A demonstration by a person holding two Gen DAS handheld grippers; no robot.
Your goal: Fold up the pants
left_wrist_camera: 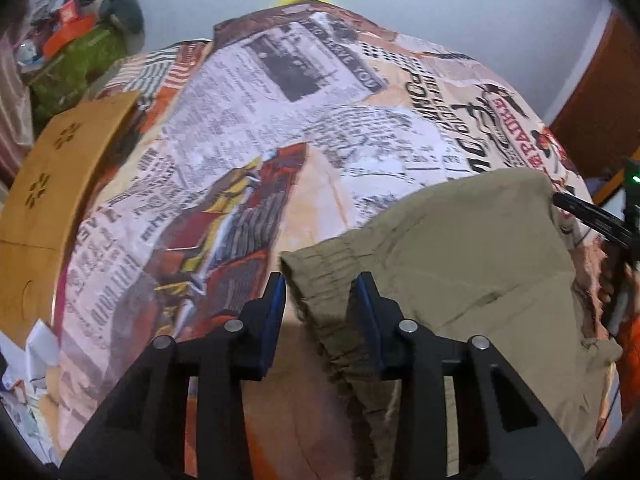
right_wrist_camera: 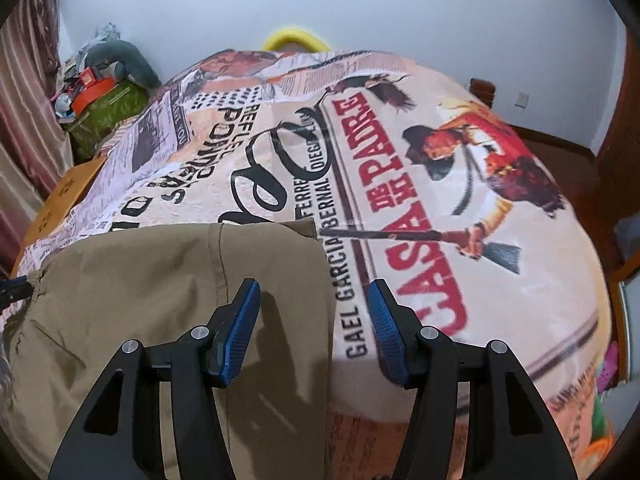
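The khaki pants (left_wrist_camera: pixel 452 264) lie folded on a bed covered with a printed poster-style sheet (left_wrist_camera: pixel 248 152). My left gripper (left_wrist_camera: pixel 322 292) is open, its blue pads on either side of the gathered elastic waistband (left_wrist_camera: pixel 320 300) at the pants' left edge. In the right wrist view the pants (right_wrist_camera: pixel 168 300) fill the lower left. My right gripper (right_wrist_camera: pixel 314 300) is open over their right edge, left pad above the cloth, right pad above the sheet (right_wrist_camera: pixel 440 200). The right gripper's finger also shows at the far right of the left wrist view (left_wrist_camera: pixel 592 216).
A cardboard box (left_wrist_camera: pixel 48 200) sits at the bed's left edge. A green bag with clutter (right_wrist_camera: pixel 108 108) stands in the far left corner by a curtain. A yellow object (right_wrist_camera: pixel 296 40) lies behind the bed. Dark wooden furniture (right_wrist_camera: pixel 560 140) is at the right.
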